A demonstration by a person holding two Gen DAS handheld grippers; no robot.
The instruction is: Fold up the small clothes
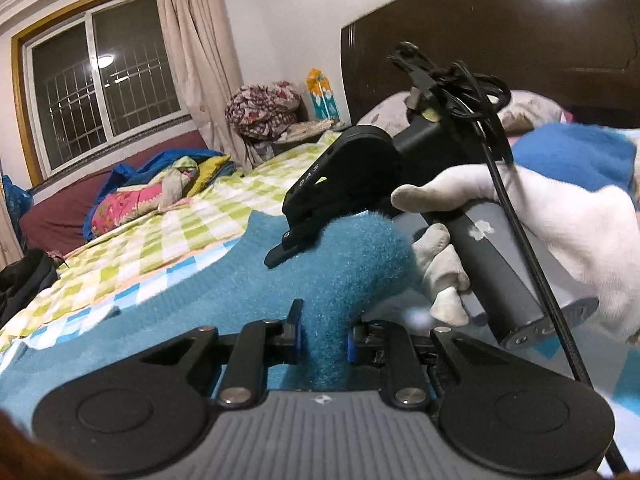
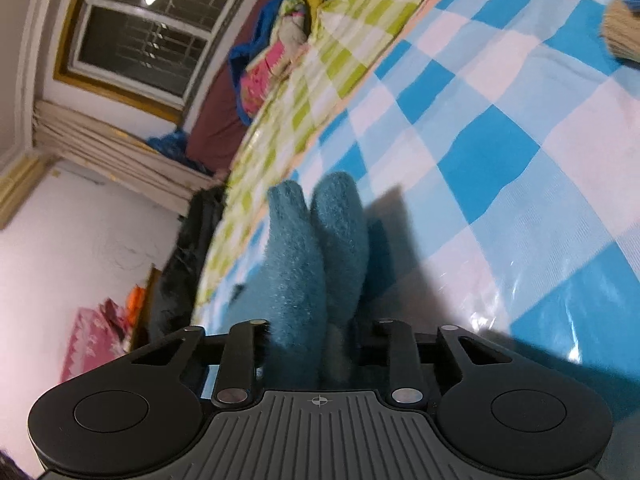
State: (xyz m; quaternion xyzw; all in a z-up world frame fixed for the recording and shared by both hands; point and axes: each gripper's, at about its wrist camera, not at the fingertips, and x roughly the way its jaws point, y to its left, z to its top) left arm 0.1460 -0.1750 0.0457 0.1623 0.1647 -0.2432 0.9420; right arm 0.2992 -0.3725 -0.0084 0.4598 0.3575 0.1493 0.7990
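A fuzzy teal sock pair is held between both grippers above the checked bed sheet. My left gripper is shut on one part of the fabric. My right gripper, held by a white-gloved hand, bites the same fabric a little farther on. In the right wrist view my right gripper is shut on the socks, whose two toe ends hang forward over the blue and white sheet.
A dark wooden headboard and pillows lie behind. A pile of bright clothes sits on the maroon couch under the window. A blue fuzzy item lies at the right.
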